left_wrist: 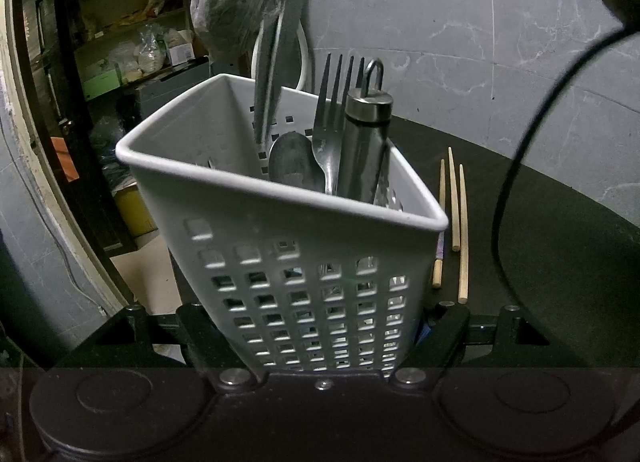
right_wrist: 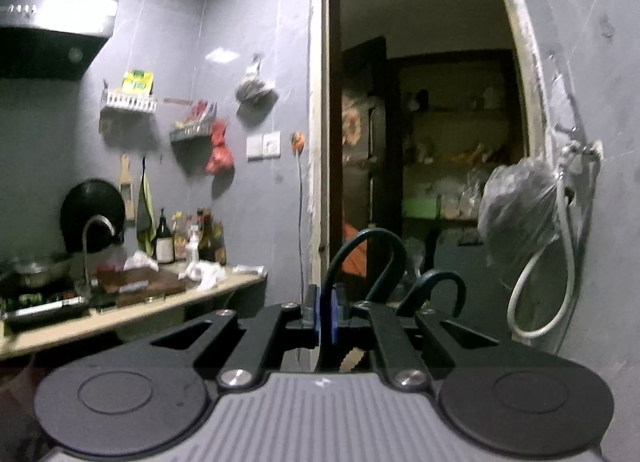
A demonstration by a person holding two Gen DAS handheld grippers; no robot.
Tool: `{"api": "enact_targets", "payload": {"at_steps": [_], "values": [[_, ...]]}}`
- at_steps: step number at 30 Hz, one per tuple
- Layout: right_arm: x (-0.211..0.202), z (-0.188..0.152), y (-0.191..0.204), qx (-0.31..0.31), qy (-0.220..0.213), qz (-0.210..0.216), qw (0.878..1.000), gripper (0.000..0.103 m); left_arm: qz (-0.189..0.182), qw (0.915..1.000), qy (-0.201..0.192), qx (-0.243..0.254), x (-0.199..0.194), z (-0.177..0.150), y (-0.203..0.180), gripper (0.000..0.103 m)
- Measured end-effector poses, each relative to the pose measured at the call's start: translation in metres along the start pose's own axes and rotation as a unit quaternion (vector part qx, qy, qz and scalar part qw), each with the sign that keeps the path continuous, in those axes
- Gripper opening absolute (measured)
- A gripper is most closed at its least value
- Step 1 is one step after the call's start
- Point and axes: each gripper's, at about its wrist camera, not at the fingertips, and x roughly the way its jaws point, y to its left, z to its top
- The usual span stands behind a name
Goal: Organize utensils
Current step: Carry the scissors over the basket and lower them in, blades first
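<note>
- Grey marbled wall tiles (left_wrist: 440,2) backed a dark tabletop (left_wrist: 560,222), with an open doorway (right_wrist: 420,122) and cluttered shelves beyond at the far left.
- On the near part of that tabletop stood a white perforated utensil caddy (left_wrist: 280,230), tilted slightly, with the left gripper (left_wrist: 320,326) clamped on its lower walls, one finger against each side.
- Inside the caddy a fork (left_wrist: 332,114) stood tines up, a spoon (left_wrist: 292,160) leaned just left of it, and a steel-handled tool with a hanging loop (left_wrist: 366,134) stood to its right.
- A pair of scissors (left_wrist: 276,42) hung blades down into the far left of the caddy.
- Three wooden chopsticks (left_wrist: 454,214) lay on the tabletop just right of the caddy, apart from it.
- The right gripper (right_wrist: 326,318) had its jaws pressed together on a dark looped handle, probably that of the scissors, though the wrist view was blurred.
- Far left in that view ran a kitchen counter (right_wrist: 160,298) with bottles and a faucet.
</note>
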Motion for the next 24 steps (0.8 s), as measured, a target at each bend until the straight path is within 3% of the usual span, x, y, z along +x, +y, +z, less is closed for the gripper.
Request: {"api": "enact_targets", "payload": {"at_steps": [24], "values": [[0.024,-0.047,0.04,-0.056,0.107,0.012,0.993,0.007,0.001,1.0,0.0,0.001,-0.001,0.0,0.0,0.078]]}}
